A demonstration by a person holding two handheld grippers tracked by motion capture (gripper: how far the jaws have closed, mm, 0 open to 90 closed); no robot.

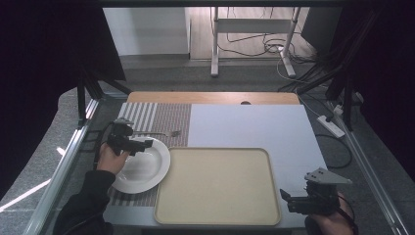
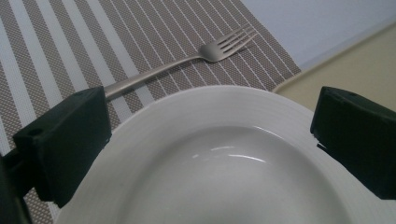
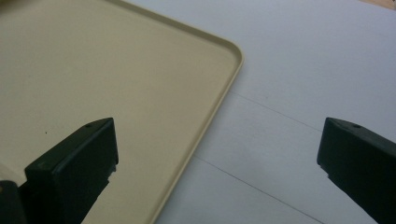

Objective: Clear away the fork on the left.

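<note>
A: What is counted on the tabletop [image 1: 254,125]?

B: One white deep plate [image 1: 144,171], one metal fork [image 1: 166,133], one beige tray [image 1: 218,186] and one striped placemat [image 1: 147,117] are counted. Two tools are seen, one in each hand.

A: How are they placed, with the tray taken as the landmark?

B: The plate is found just left of the tray, its rim close to the tray's left edge; whether they touch cannot be told. The plate is carried by the placemat, which is spread left of the tray and past its far-left corner. The fork is laid on the placemat beyond the plate, off the tray's far-left corner, with its tines pointed toward the tray side. In the left tool's view the fork handle is partly hidden behind one jaw.

A: And the left tool [image 1: 128,143]?

B: It is held over the plate's far-left rim, left of the tray. Its jaws are spread wide, with the plate's rim and bowl seen between them, and nothing is gripped.

A: The right tool [image 1: 306,201]?

B: It is held at the tray's near-right corner. In its own view the jaws are spread wide, one over the tray and one over the pale tabletop, with the tray's raised rim between them. Nothing is held.
</note>
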